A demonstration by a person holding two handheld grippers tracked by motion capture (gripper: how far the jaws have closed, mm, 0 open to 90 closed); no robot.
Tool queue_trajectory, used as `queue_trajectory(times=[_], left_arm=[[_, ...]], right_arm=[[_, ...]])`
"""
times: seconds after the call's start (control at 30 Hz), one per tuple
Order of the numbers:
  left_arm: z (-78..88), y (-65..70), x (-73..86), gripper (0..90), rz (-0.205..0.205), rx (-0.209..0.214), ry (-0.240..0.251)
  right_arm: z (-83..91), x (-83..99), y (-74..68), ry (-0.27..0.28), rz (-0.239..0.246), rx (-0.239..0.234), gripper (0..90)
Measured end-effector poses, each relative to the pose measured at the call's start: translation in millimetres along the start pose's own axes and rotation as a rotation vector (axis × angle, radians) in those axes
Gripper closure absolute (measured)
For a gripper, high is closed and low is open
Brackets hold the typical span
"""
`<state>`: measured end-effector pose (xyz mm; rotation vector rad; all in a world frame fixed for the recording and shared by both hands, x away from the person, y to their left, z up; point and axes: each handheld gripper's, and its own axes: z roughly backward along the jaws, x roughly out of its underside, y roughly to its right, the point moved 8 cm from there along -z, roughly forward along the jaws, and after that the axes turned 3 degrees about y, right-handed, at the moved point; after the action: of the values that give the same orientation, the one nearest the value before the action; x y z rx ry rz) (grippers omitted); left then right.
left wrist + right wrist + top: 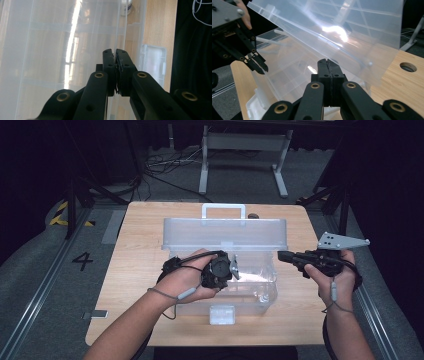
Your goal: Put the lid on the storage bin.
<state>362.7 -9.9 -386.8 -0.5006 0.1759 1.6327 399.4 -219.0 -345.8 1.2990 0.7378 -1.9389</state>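
The clear plastic storage box (225, 275) is taken as the landmark; it stands in the middle of the wooden counter (135, 270) with its lid (225, 234) raised at the far side.

To the left of the box's middle, the left tongs (234, 268) are held over the open interior, just beside the front wall. In the left gripper view the jaws are seen closed to a thin slit, with nothing gripped between them. If they are lowered carelessly here, the wall could be struck and the light box pushed along the counter.

At the front of the box, the white latch (222, 314) hangs open and could be caught by a sleeve or cable.

To the right of the box, the right tongs (281, 256) are held fully closed and empty, tips just beside the lid's right end. A nudge there is judged likely to drop the lid onto the left tongs, or to tip the box backward.
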Motion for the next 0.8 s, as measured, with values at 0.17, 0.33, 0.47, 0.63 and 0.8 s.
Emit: queue_trajectory(times=[0.17, 0.33, 0.47, 0.63, 0.8], left_arm=[[1.5, -1.1, 0.7, 85.7, 0.009, 0.012, 0.022], [11.1, 0.3, -1.9, 79.5, 0.014, 0.043, 0.061], [21.9, -0.8, -1.2, 78.7, 0.047, 0.057, 0.115], [35.9, -3.9, 4.1, 77.7, 0.084, 0.059, 0.170], [49.5, -7.5, 17.4, 79.0, 0.143, 0.054, 0.237]], right_arm=[[-0.1, 0.3, 0.6, -0.001, -0.004, 0.004, 90.0], [0.1, 0.4, 0.8, 0.005, -0.006, 0.006, 90.0], [0.2, 1.3, -0.2, 0.001, -0.007, 0.003, 90.0], [1.1, 2.5, -0.7, -0.005, -0.004, 0.002, 90.0], [1.9, 3.3, -1.2, -0.006, -0.005, 0.003, 90.0]])
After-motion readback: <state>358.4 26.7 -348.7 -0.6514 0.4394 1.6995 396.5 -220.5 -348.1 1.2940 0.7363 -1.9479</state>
